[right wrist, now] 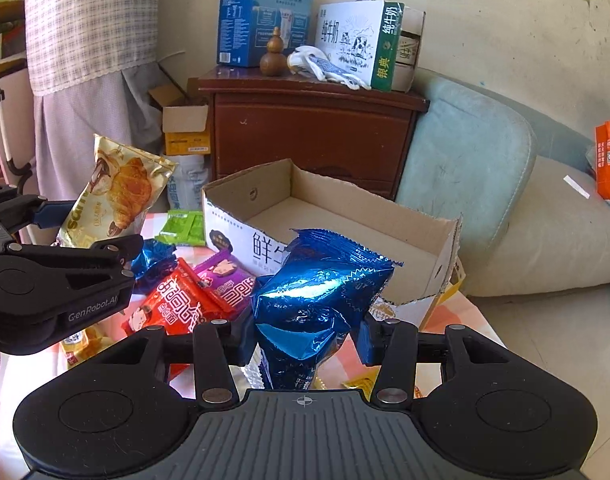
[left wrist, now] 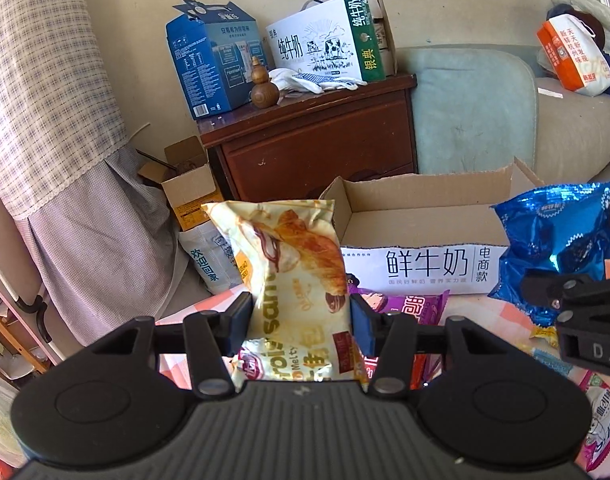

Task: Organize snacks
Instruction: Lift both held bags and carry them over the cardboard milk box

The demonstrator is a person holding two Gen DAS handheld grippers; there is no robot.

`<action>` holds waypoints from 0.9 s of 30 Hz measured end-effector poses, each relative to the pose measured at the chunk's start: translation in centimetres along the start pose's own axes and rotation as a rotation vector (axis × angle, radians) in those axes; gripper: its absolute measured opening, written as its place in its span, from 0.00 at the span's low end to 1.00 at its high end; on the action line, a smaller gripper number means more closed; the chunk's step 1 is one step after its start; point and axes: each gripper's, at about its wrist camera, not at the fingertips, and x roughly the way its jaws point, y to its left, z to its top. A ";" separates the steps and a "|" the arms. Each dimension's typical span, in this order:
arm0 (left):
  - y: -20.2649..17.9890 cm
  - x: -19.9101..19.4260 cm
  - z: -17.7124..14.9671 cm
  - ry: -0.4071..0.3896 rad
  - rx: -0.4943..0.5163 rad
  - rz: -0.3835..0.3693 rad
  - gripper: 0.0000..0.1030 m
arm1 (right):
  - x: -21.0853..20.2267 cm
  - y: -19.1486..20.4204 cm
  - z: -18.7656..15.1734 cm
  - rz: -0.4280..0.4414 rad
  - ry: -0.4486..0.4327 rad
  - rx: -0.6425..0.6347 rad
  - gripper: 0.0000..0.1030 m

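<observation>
My left gripper (left wrist: 301, 316) is shut on a cream croissant packet (left wrist: 297, 264), which stands upright above the table; the same croissant packet (right wrist: 121, 192) shows at the left of the right wrist view, in the left gripper (right wrist: 85, 228). My right gripper (right wrist: 305, 340) is shut on a shiny blue foil packet (right wrist: 317, 300), also lifted; that blue packet (left wrist: 557, 248) appears at the right of the left wrist view, with part of the right gripper's body below it. An open cardboard milk box (right wrist: 345, 216) lies just beyond both packets, and the box (left wrist: 425, 208) looks empty inside.
Red (right wrist: 173, 304), purple (right wrist: 229, 280), green (right wrist: 181, 228) and small yellow snack packets lie on the pink checked tablecloth (right wrist: 385, 360). Behind stand a brown cabinet (right wrist: 313, 132) with cartons on it, a light blue sofa (right wrist: 485, 184) and a curtain (right wrist: 85, 40).
</observation>
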 end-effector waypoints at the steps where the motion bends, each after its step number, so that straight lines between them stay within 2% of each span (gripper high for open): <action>1: 0.1 0.3 0.2 0.004 -0.010 -0.005 0.49 | 0.2 -0.5 0.3 -0.002 -0.003 0.017 0.45; 13: 0.3 4.4 3.5 -0.006 -0.088 -0.039 0.49 | 3.1 -4.1 3.3 -0.042 -0.043 0.161 0.45; 23: -0.5 9.0 7.4 -0.019 -0.142 -0.062 0.49 | 7.1 -5.1 5.3 -0.094 -0.040 0.264 0.45; 27: -1.1 10.6 8.4 -0.018 -0.131 -0.074 0.49 | 8.3 -5.0 5.7 -0.136 -0.027 0.246 0.45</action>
